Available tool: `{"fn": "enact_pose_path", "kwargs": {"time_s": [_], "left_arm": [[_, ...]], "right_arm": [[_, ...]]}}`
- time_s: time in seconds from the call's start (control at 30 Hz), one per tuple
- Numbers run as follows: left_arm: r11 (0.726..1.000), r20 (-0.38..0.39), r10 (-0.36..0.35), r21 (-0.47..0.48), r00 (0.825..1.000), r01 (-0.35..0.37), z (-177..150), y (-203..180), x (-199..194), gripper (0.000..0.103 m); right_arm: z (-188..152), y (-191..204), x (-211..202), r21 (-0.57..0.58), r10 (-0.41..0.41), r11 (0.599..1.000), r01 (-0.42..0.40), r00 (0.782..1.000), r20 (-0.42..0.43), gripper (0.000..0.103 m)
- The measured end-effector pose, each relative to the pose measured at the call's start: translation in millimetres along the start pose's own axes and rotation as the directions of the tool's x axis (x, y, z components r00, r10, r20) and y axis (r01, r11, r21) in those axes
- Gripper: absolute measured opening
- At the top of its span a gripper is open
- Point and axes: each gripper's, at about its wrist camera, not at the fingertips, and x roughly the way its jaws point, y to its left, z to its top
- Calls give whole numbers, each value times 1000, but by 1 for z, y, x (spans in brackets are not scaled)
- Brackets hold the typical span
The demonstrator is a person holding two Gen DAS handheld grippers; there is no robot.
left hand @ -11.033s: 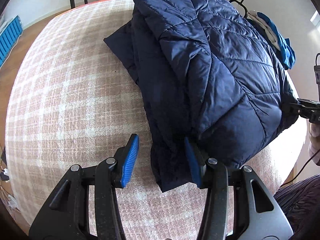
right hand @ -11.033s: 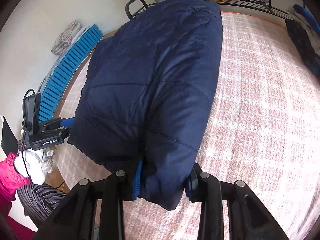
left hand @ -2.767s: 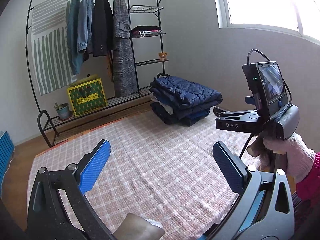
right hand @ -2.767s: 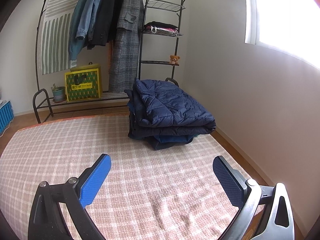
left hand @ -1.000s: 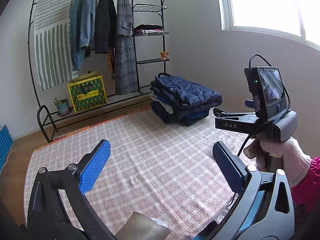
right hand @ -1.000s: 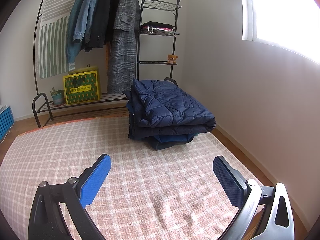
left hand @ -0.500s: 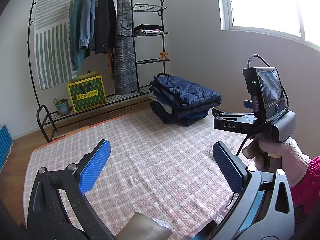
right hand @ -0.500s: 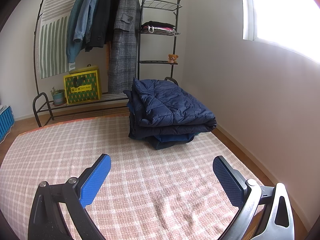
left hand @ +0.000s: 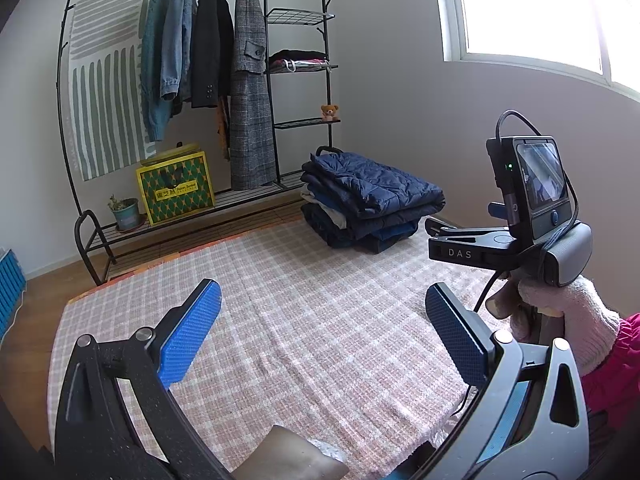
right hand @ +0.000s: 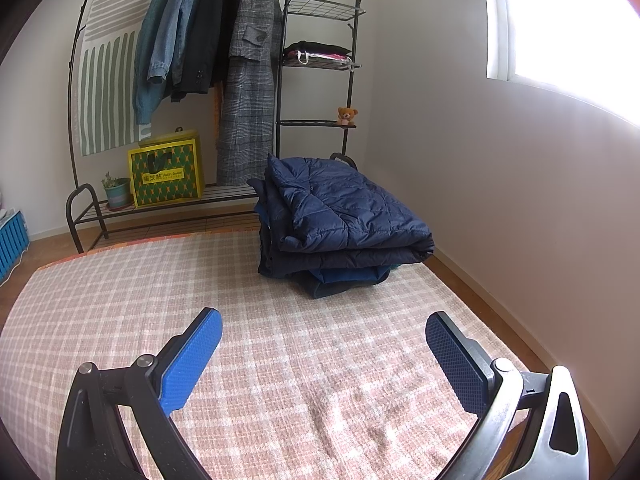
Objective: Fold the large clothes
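A folded navy quilted jacket (left hand: 376, 190) (right hand: 340, 208) tops a pile of folded dark clothes at the far right corner of the pink checked blanket (left hand: 304, 312) (right hand: 280, 344). My left gripper (left hand: 320, 332) is open, raised over the near part of the blanket, with nothing between its blue pads. My right gripper (right hand: 320, 344) is also open and holds nothing, well short of the pile. In the left wrist view the right gripper's body and screen (left hand: 532, 208) show at the right, held by a hand in a pink glove (left hand: 568, 312).
A black clothes rack (right hand: 248, 64) with hanging coats stands behind the blanket, with a yellow-green bag (right hand: 166, 176), a potted plant (right hand: 116, 190) and a small teddy bear (right hand: 346, 115) on its shelves. A white wall and a window are at the right. A blue crate (right hand: 12, 240) sits far left.
Eleven seconds ago both grippers worked on the navy jacket spread on the blanket; now it lies folded on the pile and both are open. Over the last second, almost nothing moved.
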Motion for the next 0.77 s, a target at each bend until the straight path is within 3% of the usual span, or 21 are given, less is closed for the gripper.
{"fn": "enact_pose_path", "kwargs": {"time_s": [0.77], "left_arm": [[999,3,41,-25,999,-41,1,-5,13,103]], "right_arm": [[-3,3,4,-15,10,1000,-10,1000,-7,103]]}}
